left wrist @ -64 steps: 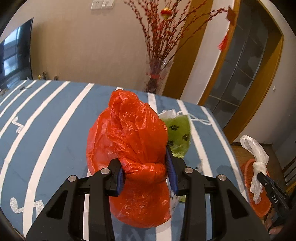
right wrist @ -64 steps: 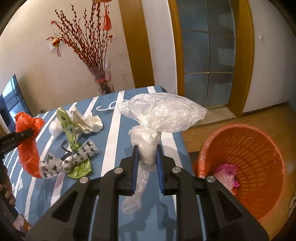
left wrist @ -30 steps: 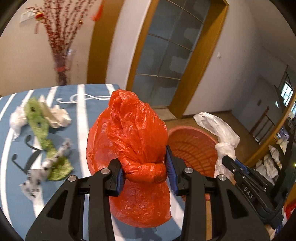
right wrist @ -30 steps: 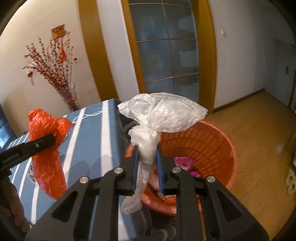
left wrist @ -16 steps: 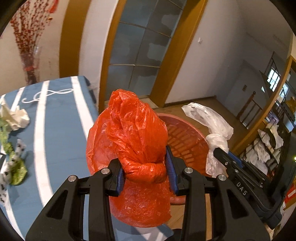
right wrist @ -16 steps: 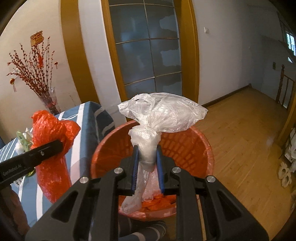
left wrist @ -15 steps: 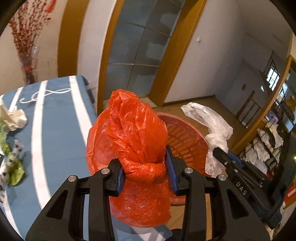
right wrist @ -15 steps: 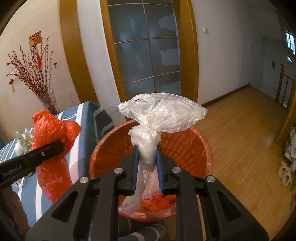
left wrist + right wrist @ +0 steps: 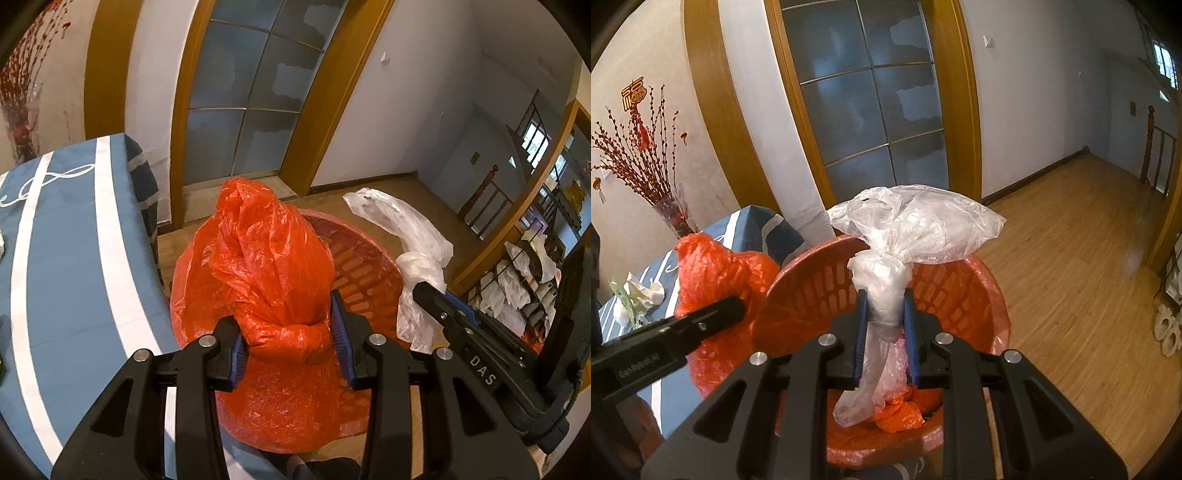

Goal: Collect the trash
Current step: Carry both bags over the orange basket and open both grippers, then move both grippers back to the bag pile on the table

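Observation:
My left gripper (image 9: 290, 341) is shut on a crumpled red plastic bag (image 9: 269, 258) and holds it over the near-left rim of the orange basket (image 9: 369, 266). My right gripper (image 9: 884, 334) is shut on a knotted clear plastic bag (image 9: 916, 229) and holds it above the mouth of the orange basket (image 9: 964, 291). The red bag also shows at the left of the right wrist view (image 9: 720, 273), and the clear bag at the right of the left wrist view (image 9: 413, 236). The basket holds pink and orange scraps (image 9: 905, 406).
The blue striped table (image 9: 70, 251) lies left of the basket, with white and green scraps (image 9: 635, 295) still on it. A vase of red branches (image 9: 670, 210) stands at the table's far end. A glass door (image 9: 864, 103) is behind, wooden floor (image 9: 1071, 266) to the right.
Both grippers have swung right, away from the table, and now hold their bags over the basket. The basket looks larger and closer. Both grips are unchanged.

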The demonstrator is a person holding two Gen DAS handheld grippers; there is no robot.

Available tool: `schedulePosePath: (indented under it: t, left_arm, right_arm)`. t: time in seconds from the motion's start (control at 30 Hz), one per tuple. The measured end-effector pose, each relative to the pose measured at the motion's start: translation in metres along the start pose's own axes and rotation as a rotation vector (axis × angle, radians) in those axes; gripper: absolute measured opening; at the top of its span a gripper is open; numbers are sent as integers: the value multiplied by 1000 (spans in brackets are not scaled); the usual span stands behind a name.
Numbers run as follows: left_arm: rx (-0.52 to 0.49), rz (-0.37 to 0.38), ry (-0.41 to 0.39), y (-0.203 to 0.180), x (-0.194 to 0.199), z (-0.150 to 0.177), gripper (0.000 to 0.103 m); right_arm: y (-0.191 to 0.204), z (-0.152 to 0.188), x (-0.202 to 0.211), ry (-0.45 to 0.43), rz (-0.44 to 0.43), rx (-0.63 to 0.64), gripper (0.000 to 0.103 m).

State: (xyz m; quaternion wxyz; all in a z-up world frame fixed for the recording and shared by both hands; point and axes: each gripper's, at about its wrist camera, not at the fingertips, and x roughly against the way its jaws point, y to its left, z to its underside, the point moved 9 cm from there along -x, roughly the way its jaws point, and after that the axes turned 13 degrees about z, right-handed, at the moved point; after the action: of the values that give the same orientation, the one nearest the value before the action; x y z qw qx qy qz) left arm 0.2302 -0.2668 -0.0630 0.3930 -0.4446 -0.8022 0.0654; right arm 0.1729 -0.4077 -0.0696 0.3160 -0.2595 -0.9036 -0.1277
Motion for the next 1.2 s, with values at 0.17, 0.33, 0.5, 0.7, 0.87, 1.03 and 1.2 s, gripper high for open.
schedulePosePath:
  t: [0.17,0.33,0.5,0.7,0.87,1.03,1.2]
  left_arm:
    - [18,-12,12,9,-4,2,60]
    - [36,-55,11,23,2,6,67]
    - [43,-117,-8,37,17,9,74]
    - [21,-201,-25,54,42,15,79]
    - [20,-247,-41,70,60,22,83]
    - [59,-272,-52,86,81,30,83]
    - [91,-314,-104,107,121,35,83]
  right_arm:
    - [0,2,-6,2,-12,0,33]
    - [-7,7,-10,8,7,-4,46]
    - [-12,8,-6,-6,36,7,61]
    - [-7,8,3,-21,20,10,73]
    - [7,9,13,-32,2,31,78]
    - [29,13,23,-34,-25,69,82]
    - [59,19,37,-41,-59,119,82]
